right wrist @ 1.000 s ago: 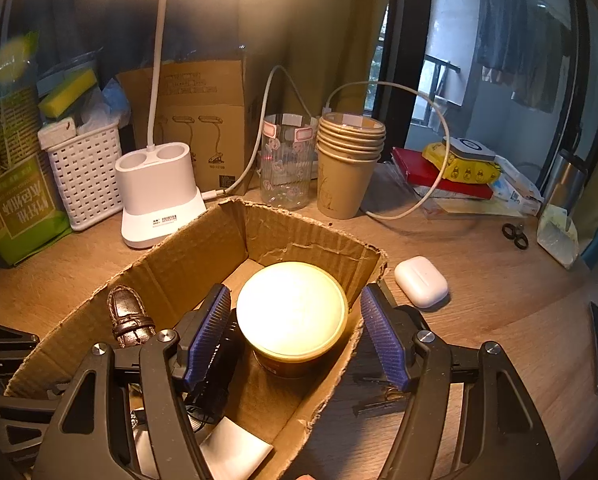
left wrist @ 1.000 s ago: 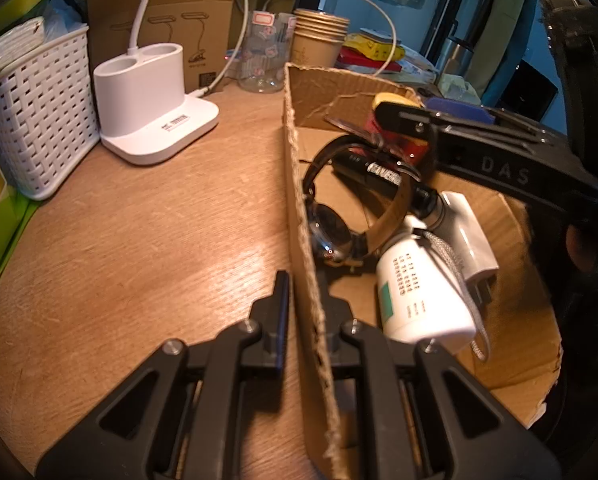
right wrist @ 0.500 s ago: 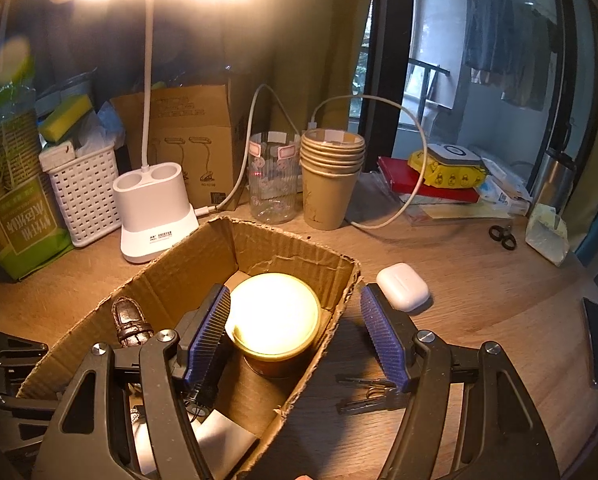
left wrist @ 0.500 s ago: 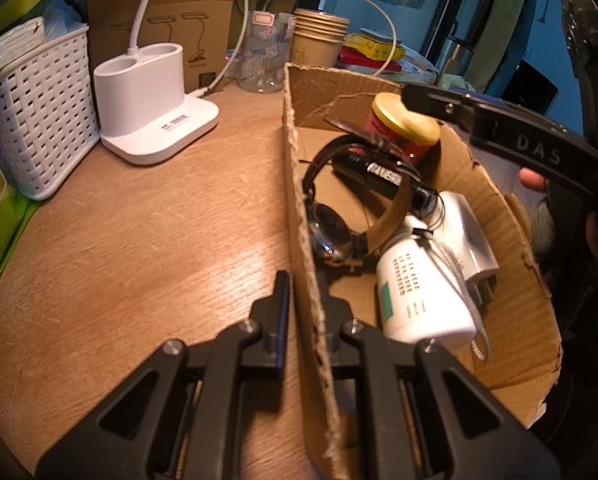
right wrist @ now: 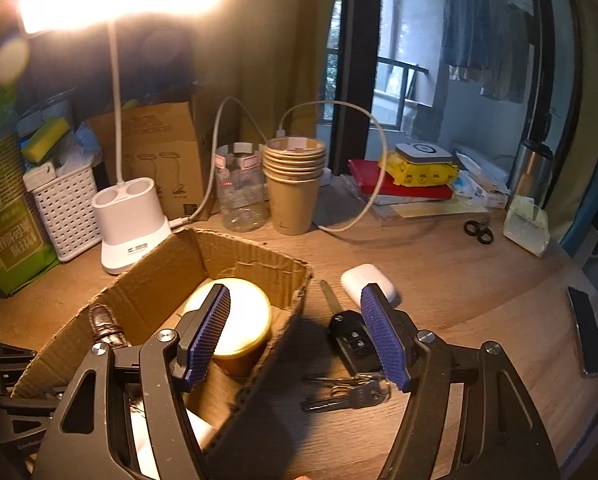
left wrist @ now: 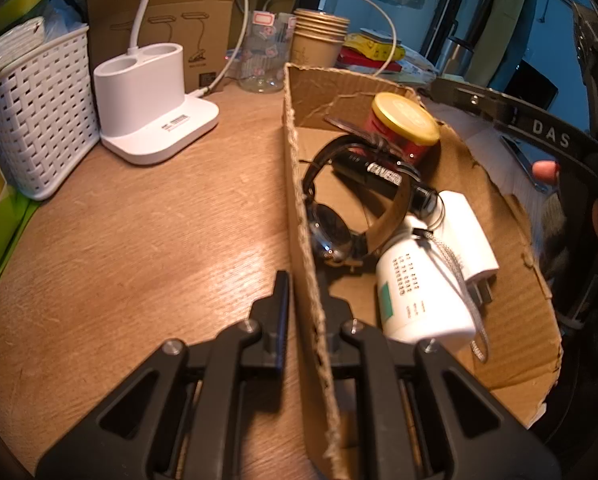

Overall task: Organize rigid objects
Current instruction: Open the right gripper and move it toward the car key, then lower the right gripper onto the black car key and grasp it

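Cardboard wall pinched tight in the left wrist view: the left gripper (left wrist: 303, 312) has its jaws clamped on the near side wall of the cardboard box (left wrist: 299, 184), one finger outside on the wooden table (left wrist: 147, 248), the other inside. In the box, up at twelve o'clock, stands a red jar with a yellow lid (left wrist: 403, 125), upright against the far wall. Just in front of it lies a black flashlight (left wrist: 383, 176), angled toward four o'clock, with a watch (left wrist: 331, 232) curled around it and resting against the pinched wall. At three o'clock, a white bottle (left wrist: 419, 300) lies on its side, touching a white charger plug (left wrist: 467, 236) just beyond it. Off to ten o'clock on the table sits the white lamp base (left wrist: 155, 100), beside a white basket (left wrist: 39, 108). Over to the right wrist view now: the right gripper (right wrist: 299, 336) hangs above the box's right wall with its blue-padded jaws spread wide, nothing between the pads. The yellow-lidded jar (right wrist: 235, 320) sits in the box behind the left finger. Outside the box, on the table behind the right finger, lie a black car key with a bunch of keys (right wrist: 351, 360) and, at one o'clock, a white earbud case (right wrist: 363, 280). Paper cups (right wrist: 295, 184) stand stacked at twelve o'clock, well back.
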{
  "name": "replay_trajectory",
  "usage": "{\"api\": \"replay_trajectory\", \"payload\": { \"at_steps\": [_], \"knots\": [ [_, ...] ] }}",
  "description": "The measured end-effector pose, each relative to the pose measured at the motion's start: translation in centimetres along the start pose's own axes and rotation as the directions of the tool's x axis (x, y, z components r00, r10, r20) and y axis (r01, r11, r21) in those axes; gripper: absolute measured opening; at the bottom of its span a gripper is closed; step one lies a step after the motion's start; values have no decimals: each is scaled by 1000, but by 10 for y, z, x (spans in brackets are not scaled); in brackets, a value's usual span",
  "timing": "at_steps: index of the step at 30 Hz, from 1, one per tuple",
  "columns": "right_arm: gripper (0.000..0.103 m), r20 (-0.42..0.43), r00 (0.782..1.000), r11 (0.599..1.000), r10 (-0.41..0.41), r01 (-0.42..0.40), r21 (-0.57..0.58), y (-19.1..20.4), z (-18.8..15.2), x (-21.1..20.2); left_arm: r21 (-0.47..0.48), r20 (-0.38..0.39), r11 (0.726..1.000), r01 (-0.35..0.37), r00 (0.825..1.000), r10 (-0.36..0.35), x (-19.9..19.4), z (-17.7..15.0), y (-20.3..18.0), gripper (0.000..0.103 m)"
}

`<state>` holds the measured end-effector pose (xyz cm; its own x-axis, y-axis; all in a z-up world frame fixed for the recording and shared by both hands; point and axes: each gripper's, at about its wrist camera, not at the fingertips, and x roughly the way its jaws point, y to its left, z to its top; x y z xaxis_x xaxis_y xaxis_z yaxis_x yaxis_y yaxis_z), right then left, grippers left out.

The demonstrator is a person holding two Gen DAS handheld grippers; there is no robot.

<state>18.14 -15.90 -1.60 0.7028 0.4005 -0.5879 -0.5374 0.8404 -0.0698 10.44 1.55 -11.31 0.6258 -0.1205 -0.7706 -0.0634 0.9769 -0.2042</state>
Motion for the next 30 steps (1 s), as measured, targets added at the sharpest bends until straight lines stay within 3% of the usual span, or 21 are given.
{"api": "replay_trajectory", "payload": {
  "at_steps": [13,30],
  "knots": [
    [71,-22,997,994,-69,71,83,-46,-10,4,0,0,1000,0,1000,0,0,0,0,12],
    [71,-133,991,991,-32,49,125,-63,-32,49,0,0,1000,0,1000,0,0,0,0,12]
  ]
}}
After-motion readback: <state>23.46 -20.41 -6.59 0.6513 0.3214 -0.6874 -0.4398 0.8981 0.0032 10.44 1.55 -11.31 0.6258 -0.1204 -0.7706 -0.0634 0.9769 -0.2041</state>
